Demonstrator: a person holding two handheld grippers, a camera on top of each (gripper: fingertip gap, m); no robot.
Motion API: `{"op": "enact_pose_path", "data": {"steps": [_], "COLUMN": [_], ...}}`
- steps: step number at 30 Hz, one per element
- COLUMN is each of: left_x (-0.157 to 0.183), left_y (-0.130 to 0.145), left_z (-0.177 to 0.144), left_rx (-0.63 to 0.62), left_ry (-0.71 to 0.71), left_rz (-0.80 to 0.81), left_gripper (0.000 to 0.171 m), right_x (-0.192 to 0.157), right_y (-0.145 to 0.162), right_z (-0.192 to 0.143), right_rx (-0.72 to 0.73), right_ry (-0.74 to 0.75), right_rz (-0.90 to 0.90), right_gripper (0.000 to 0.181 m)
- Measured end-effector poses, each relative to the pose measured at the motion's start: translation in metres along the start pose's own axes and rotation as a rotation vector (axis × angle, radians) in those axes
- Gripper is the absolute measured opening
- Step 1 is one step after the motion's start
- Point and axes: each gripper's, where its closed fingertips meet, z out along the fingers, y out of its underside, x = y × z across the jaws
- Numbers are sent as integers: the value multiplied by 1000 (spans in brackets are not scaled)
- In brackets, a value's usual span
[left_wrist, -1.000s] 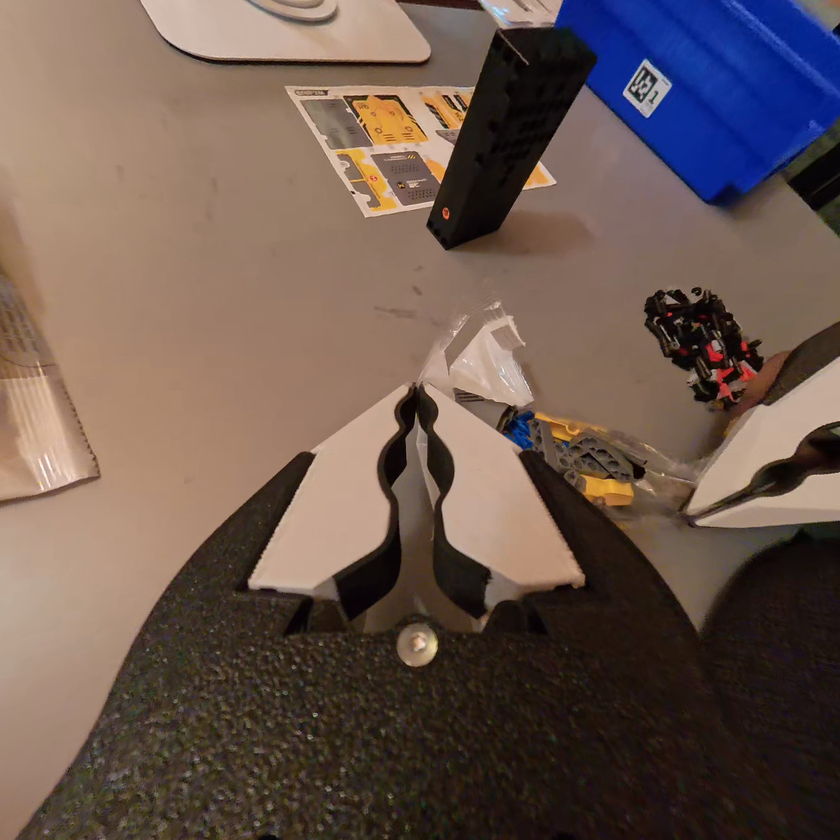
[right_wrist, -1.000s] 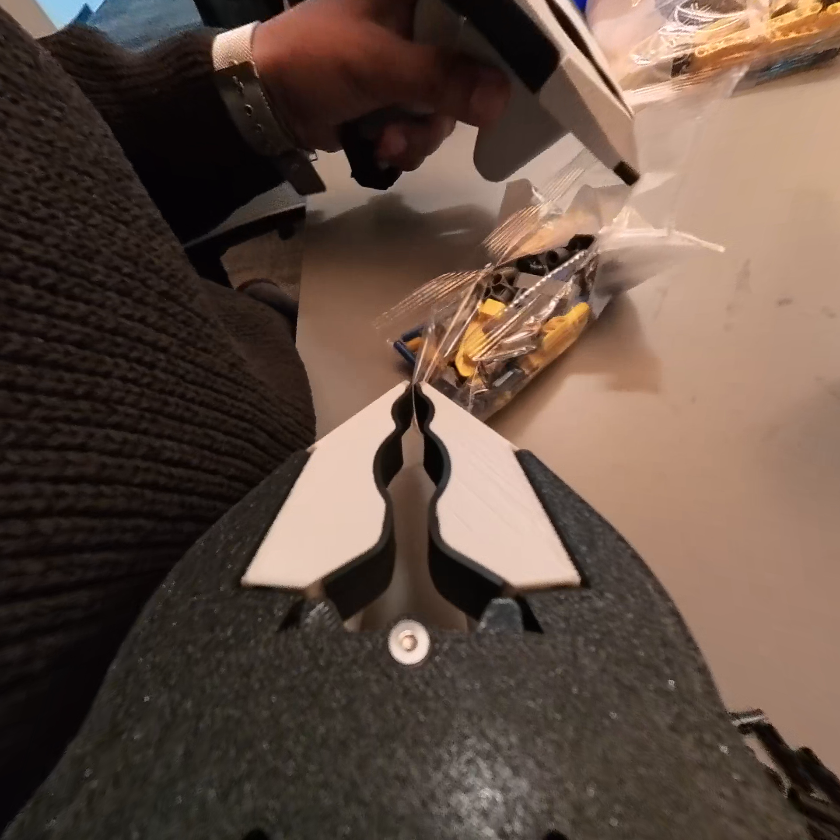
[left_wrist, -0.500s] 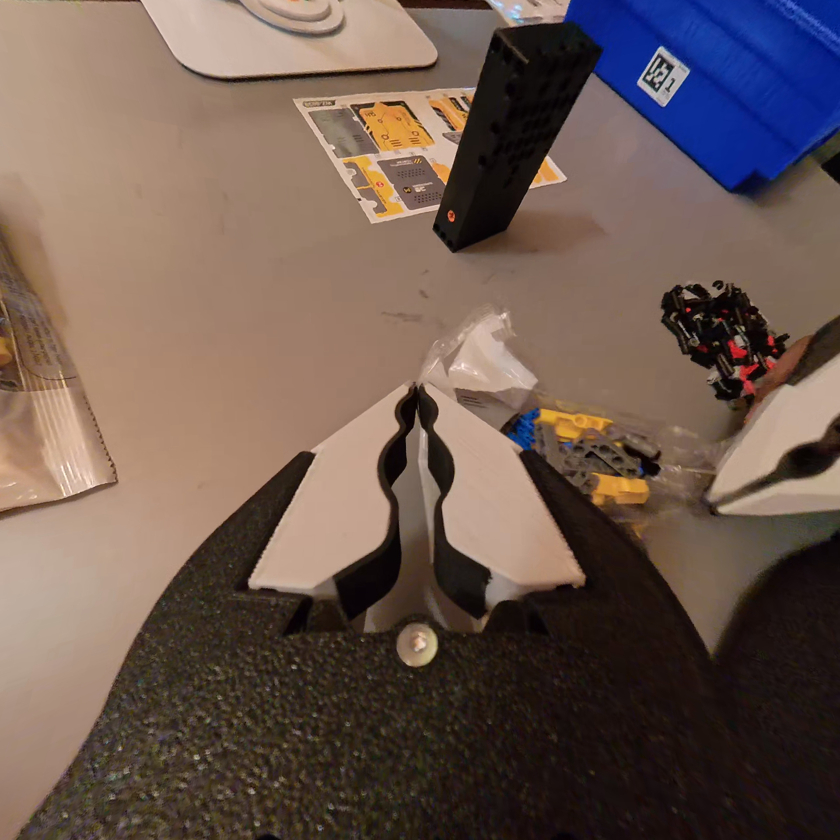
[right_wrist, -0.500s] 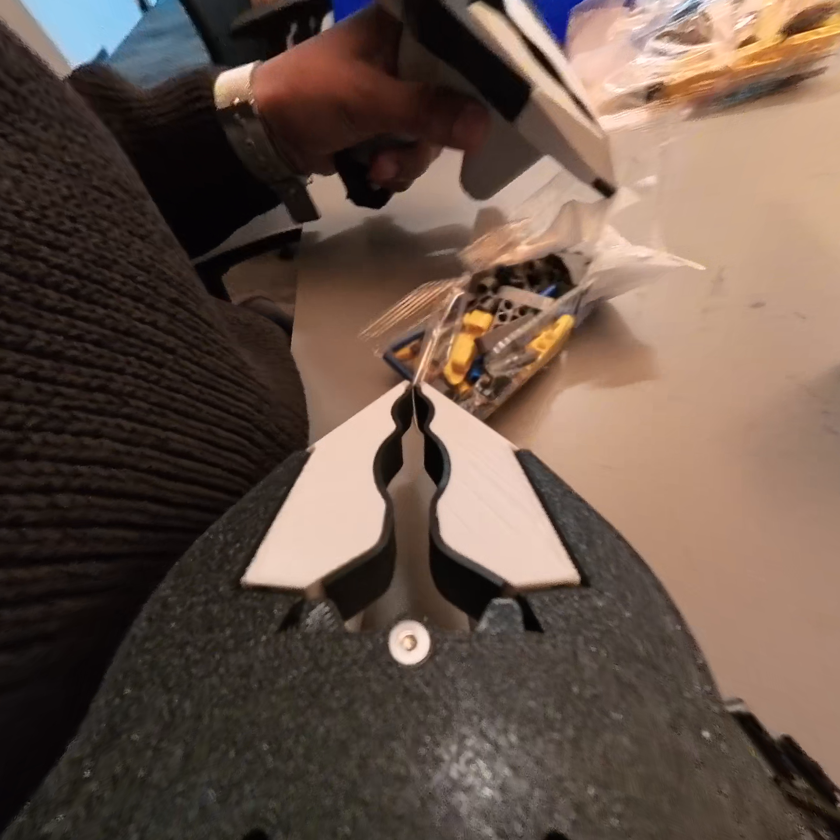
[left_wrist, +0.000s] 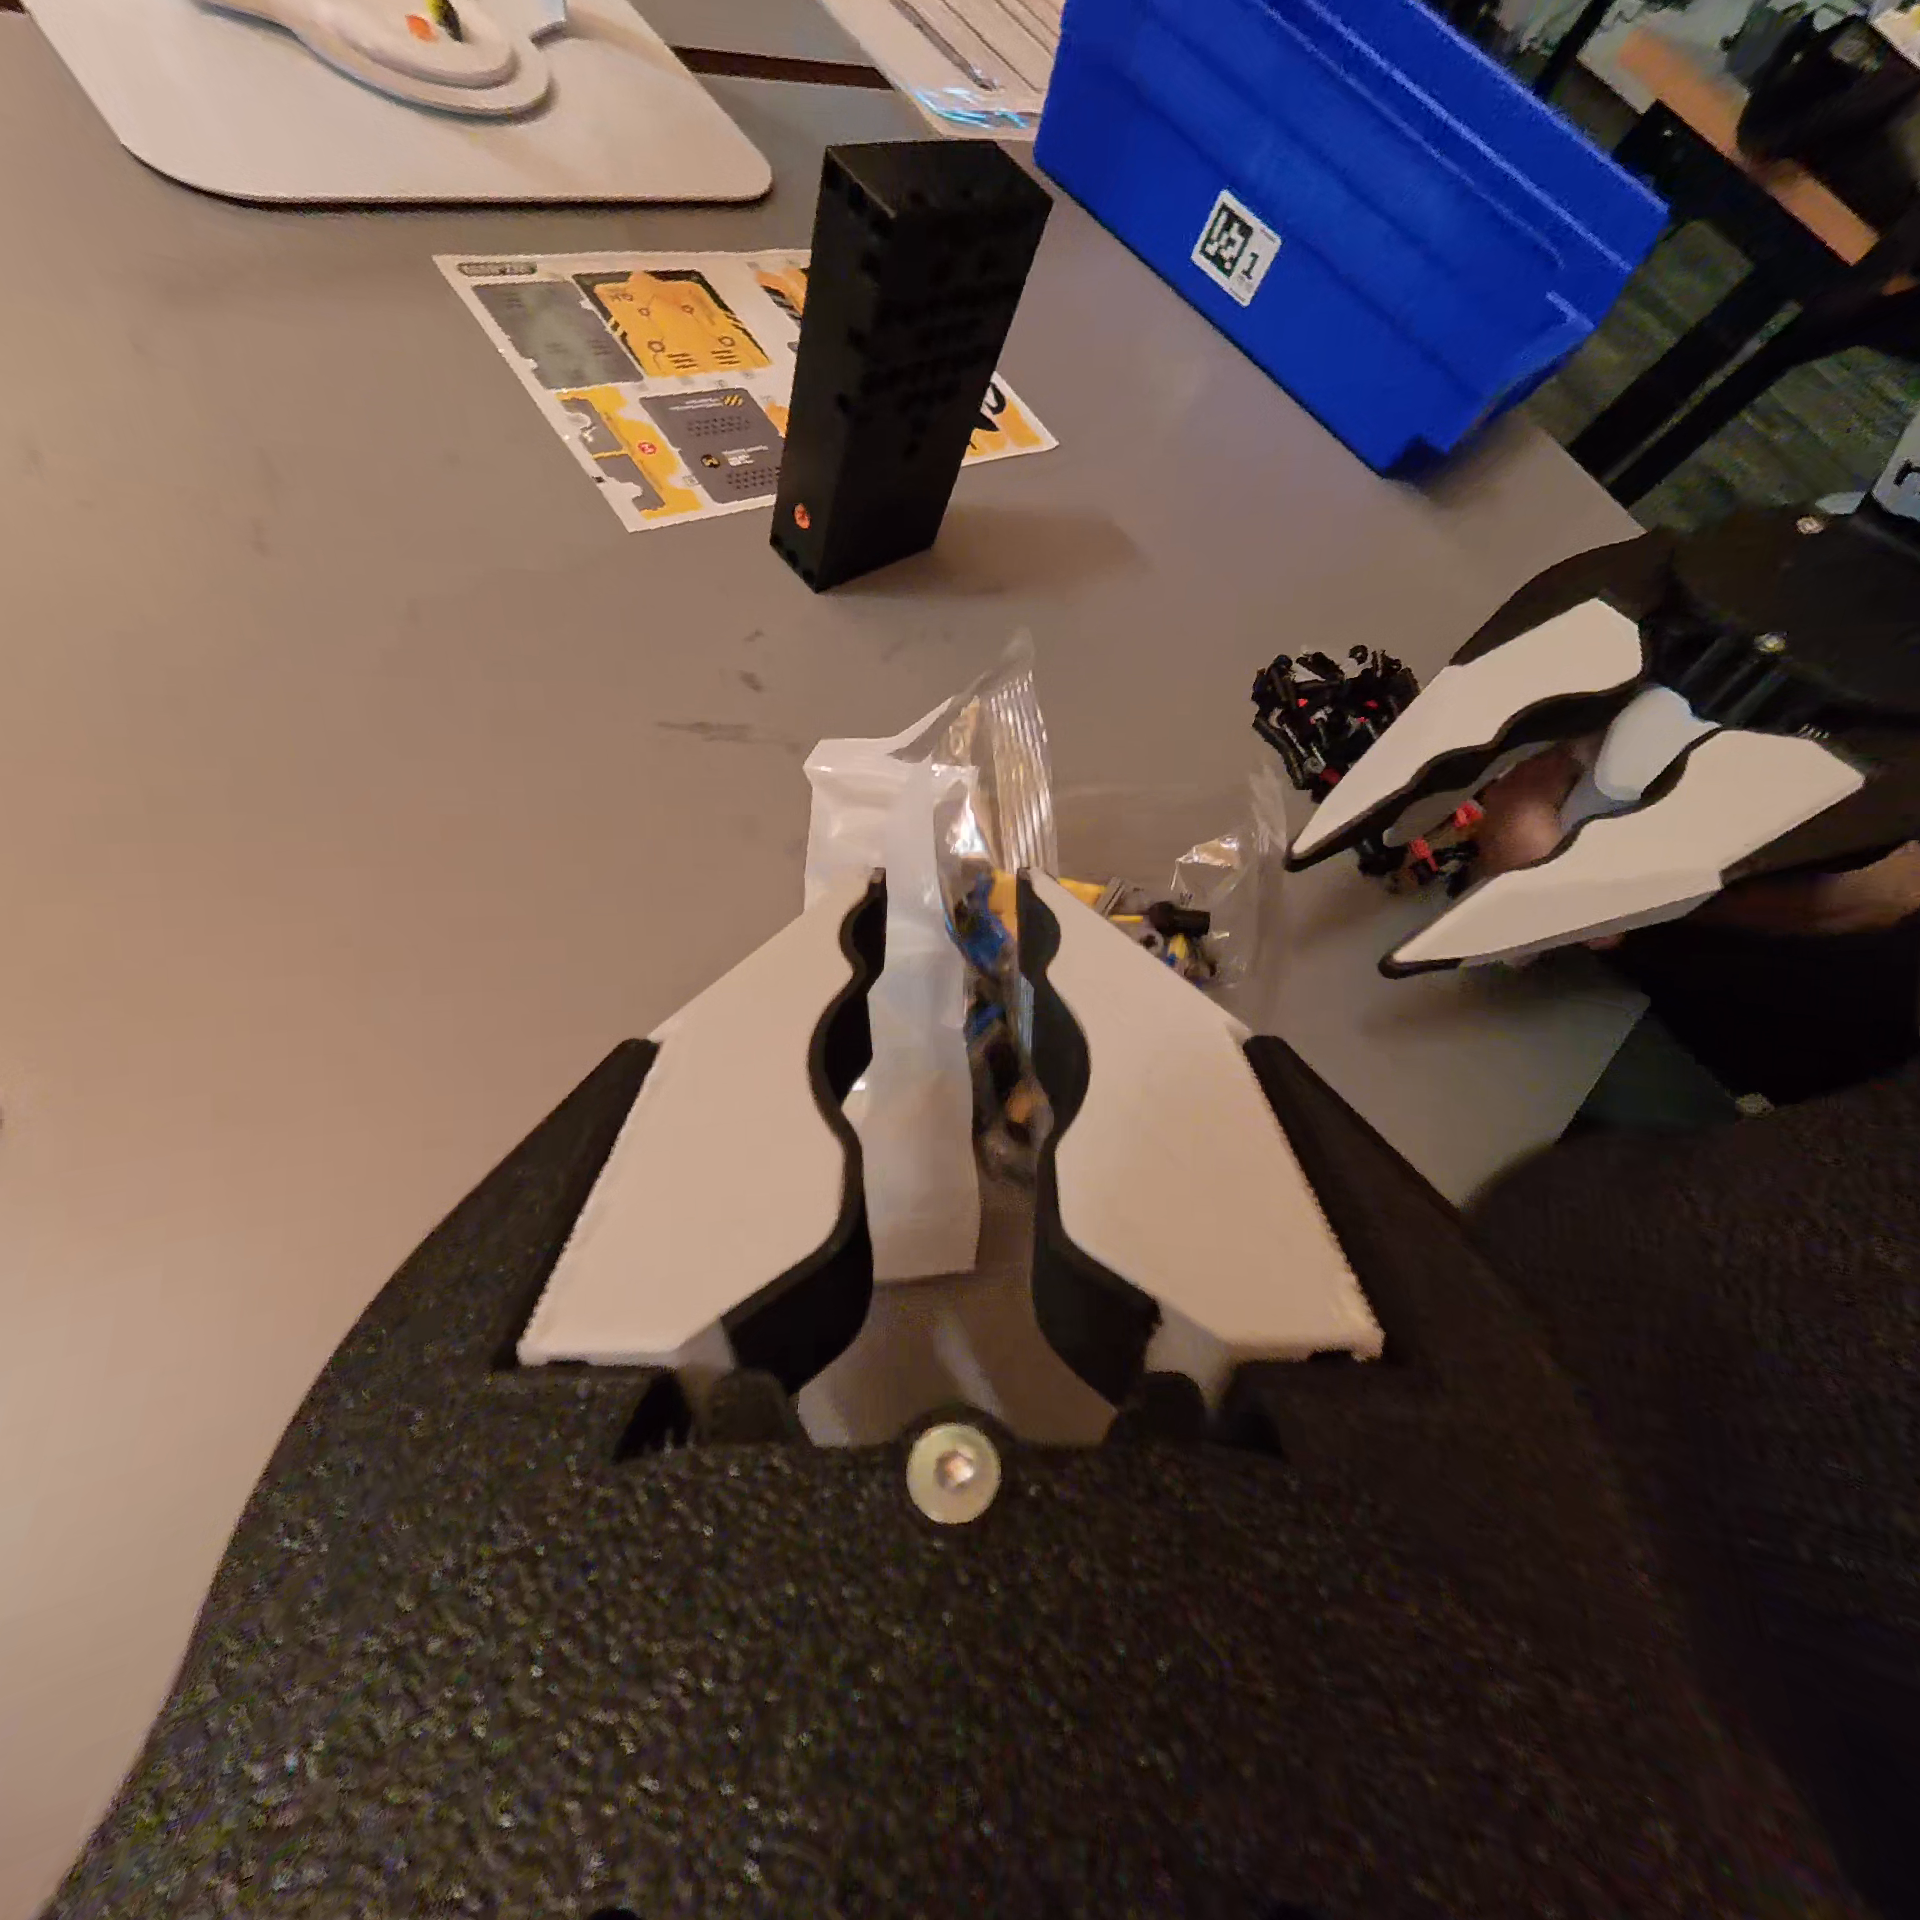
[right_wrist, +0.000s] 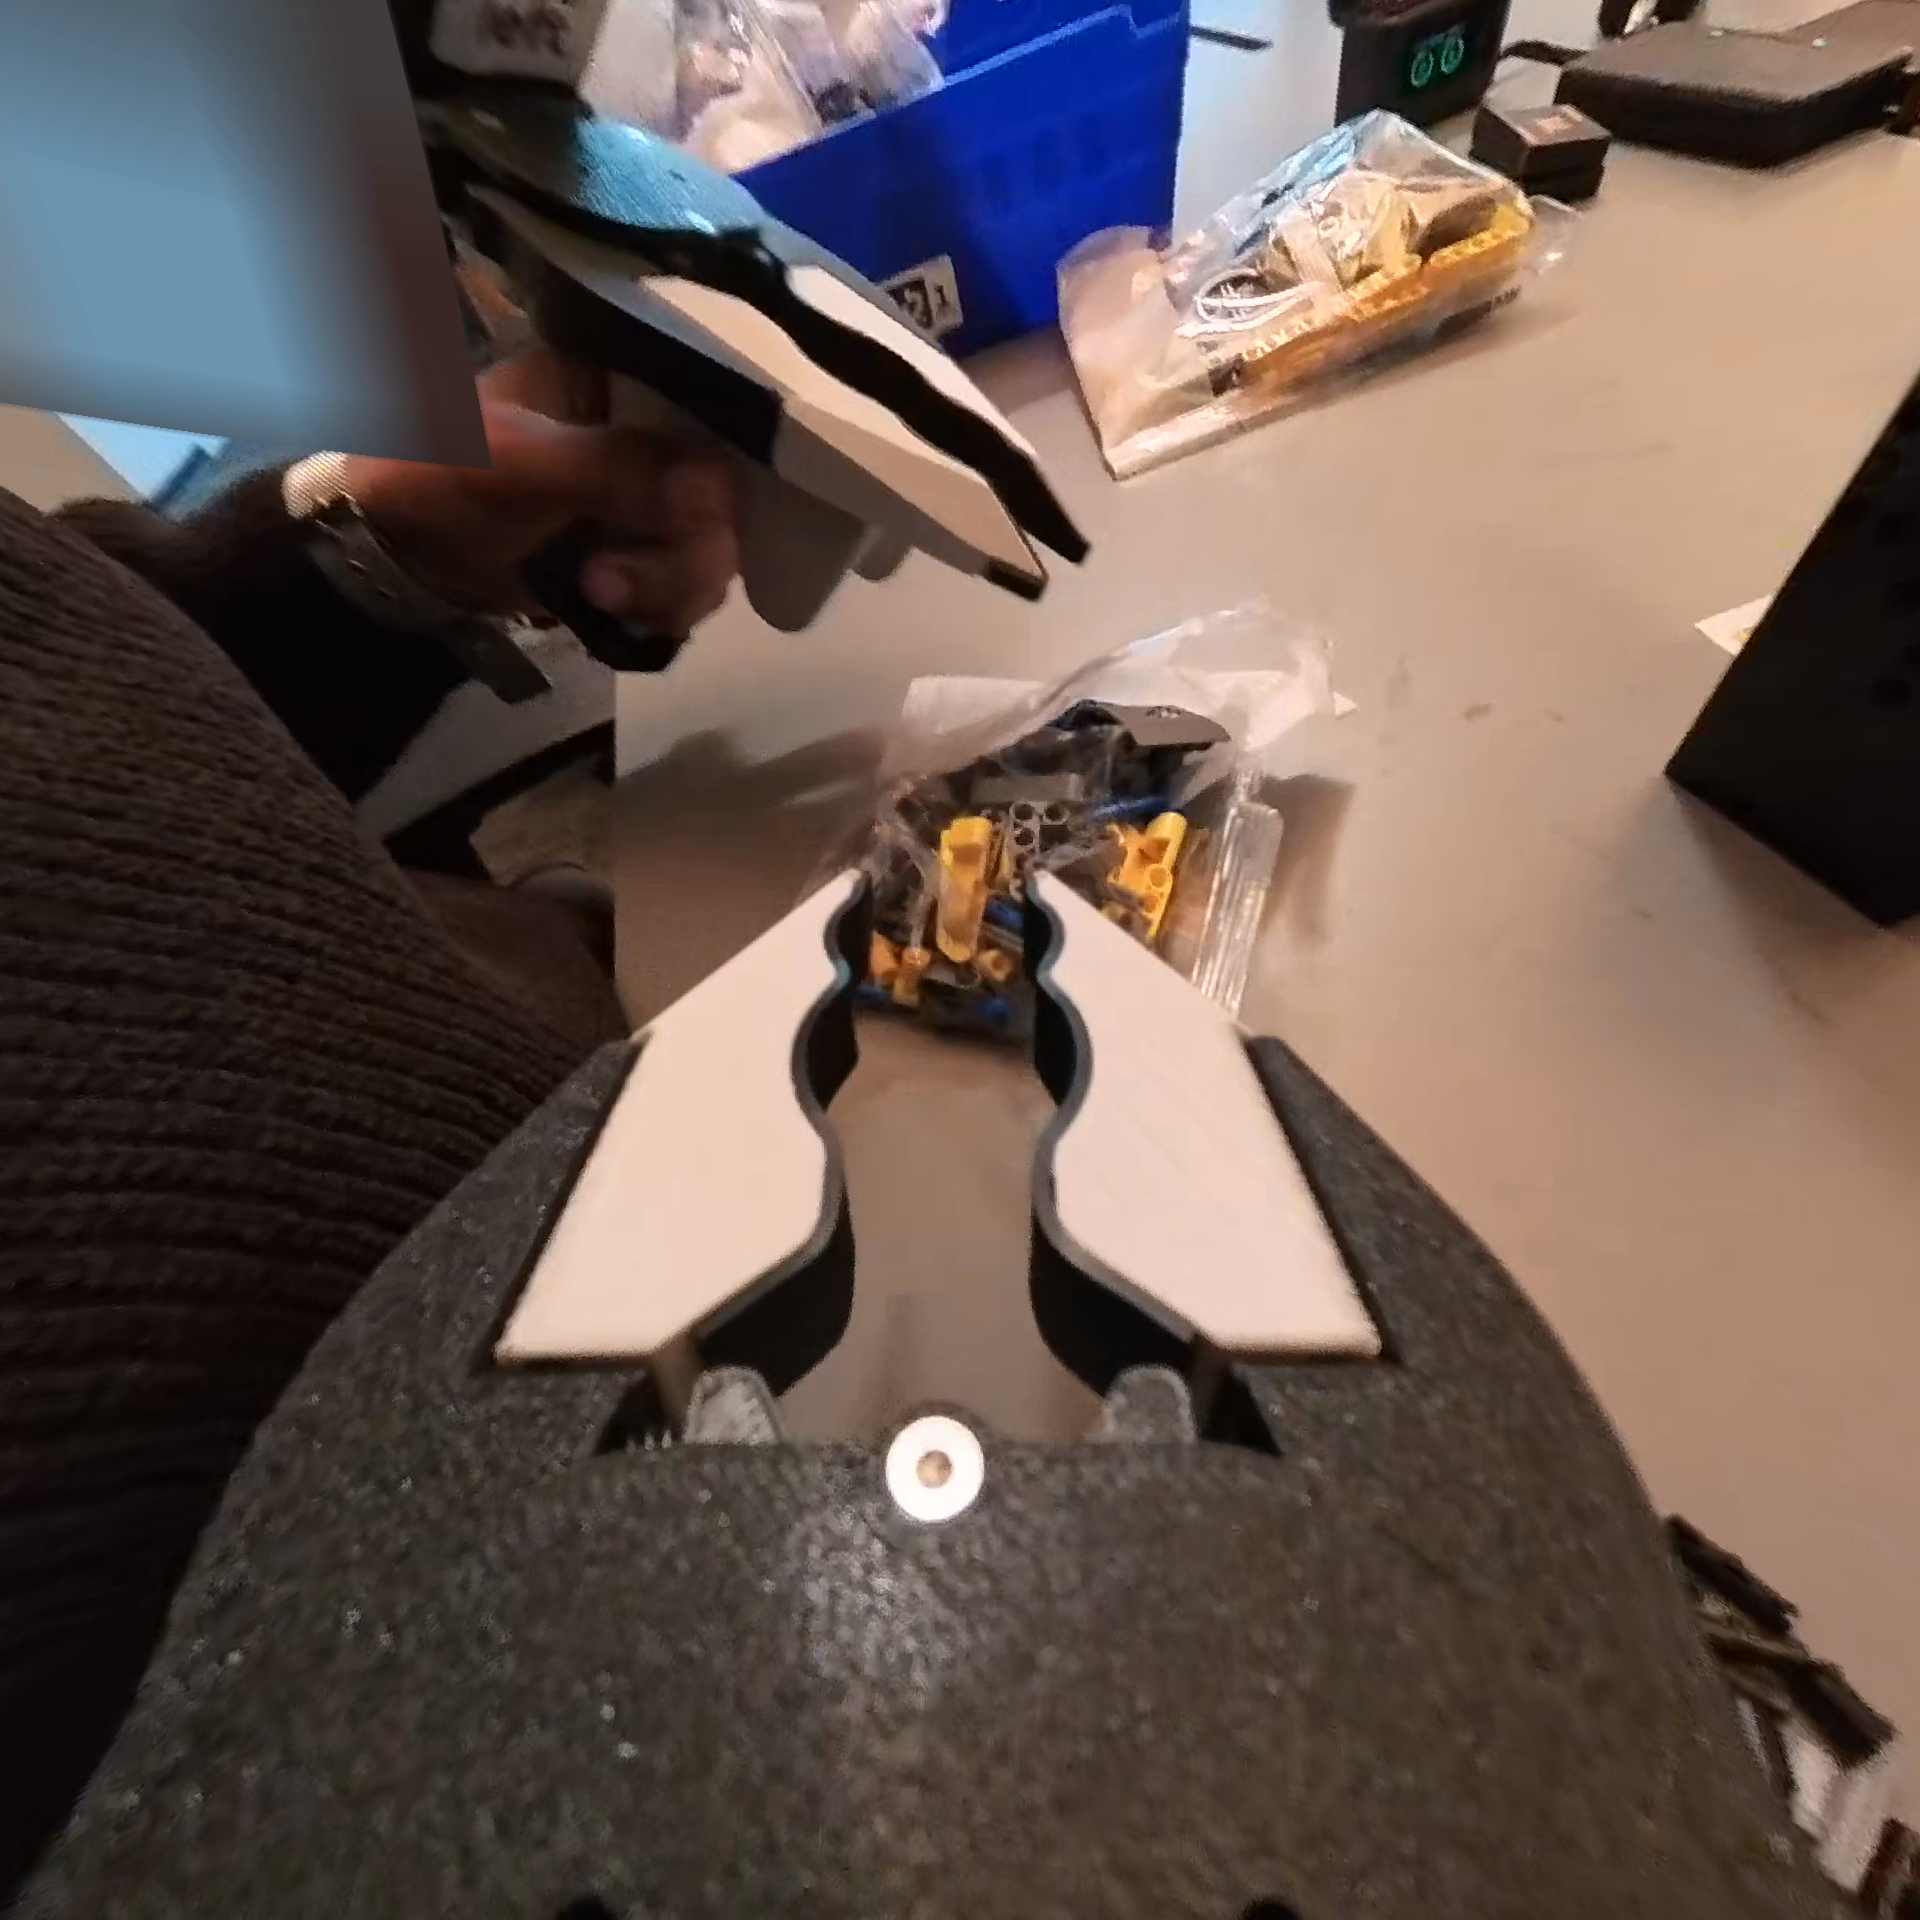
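Fingers of the left gripper (left_wrist: 951, 883) stand apart, empty, above a clear bag of yellow and blue parts (left_wrist: 997, 831) on the grey bench (left_wrist: 312, 727) at frame centre. Right gripper (right_wrist: 945, 883) is likewise spread, the bag (right_wrist: 1049, 831) just beyond its tips.

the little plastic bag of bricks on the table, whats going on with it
A person holds a two-finger claw in each hand over a grey table. Both the left claw and the right claw are open and hold nothing. The clear bag of yellow, blue and grey building pieces lies on the table just ahead of both. Nearby are a tall black block, a sticker sheet, a pile of small black and red pieces and a blue bin.
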Motion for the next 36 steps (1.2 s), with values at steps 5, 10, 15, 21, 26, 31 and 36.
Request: {"op": "enact_pose_path", "data": {"steps": [5, 10, 15, 21, 26, 31, 36], "left_x": [-13, -28, -34, -29, -19, -21, -39], "left_y": [13, 43, 52, 70, 74, 69, 33], "left_z": [-21, -37, -41, -37, -23, -16, -28], "left_rx": [-18, -90, -114, -190, -181, -144, -73], "left_ry": [-68, -147, -154, -80, -18, 1, -52], "left_rz": [-18, -18, -39, -123, -189, -264, -195], "left_gripper": [24, 26, 29, 31, 31, 0, 0], "right_x": [6, 22, 31, 32, 37, 53, 55], "right_y": [10, 6, -4, -2, -1, -10, -15], "right_z": [-1, -10, -18, -18, -20, -37, -47], "right_rx": [-67, -67, -23, -27, -43, -7, 56], "right_ry": [85, 194, 228, 247, 284, 371, 365], "right_rz": [-38, -46, -17, -18, -49, -63, -2], "right_gripper": [28, 28, 28, 28, 28, 28, 28]}}
